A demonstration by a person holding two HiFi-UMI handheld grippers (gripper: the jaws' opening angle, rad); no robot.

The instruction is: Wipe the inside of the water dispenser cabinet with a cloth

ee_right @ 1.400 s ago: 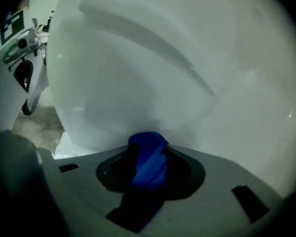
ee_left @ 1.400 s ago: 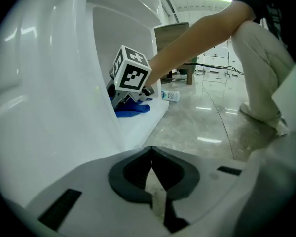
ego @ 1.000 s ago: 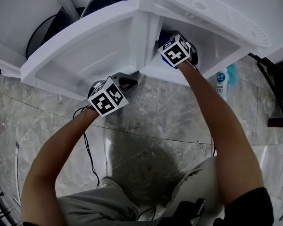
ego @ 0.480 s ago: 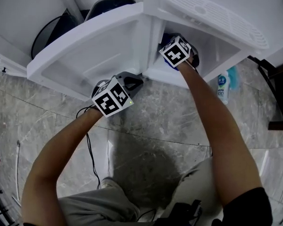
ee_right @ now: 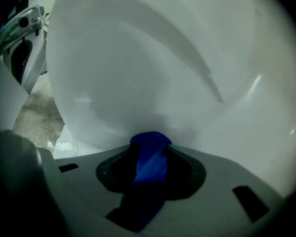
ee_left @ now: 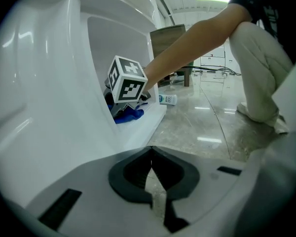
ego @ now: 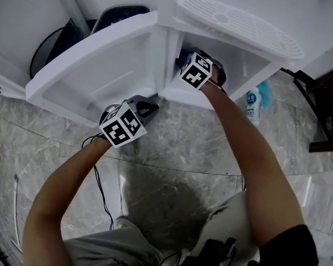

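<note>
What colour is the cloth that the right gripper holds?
Blue. The cloth shows best in the right gripper view, pinched by the right gripper.

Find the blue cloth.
Right gripper view: blue cloth clamped in the right claw, inside the cabinet, close to its white inner wall.

The cabinet [ego: 254,65] and its open door [ego: 94,71] are plain white, and the cloth [ee_right: 150,171] in the right tongs [ee_right: 150,151] is deep blue. The left tongs [ego: 149,103] and the right each carry a cube patterned in black-and-white squares, over pale grey bodies. The floor [ego: 183,148] is grey marble with pale veins; the bottle [ego: 252,105] at far right is white with a blue label.
</note>
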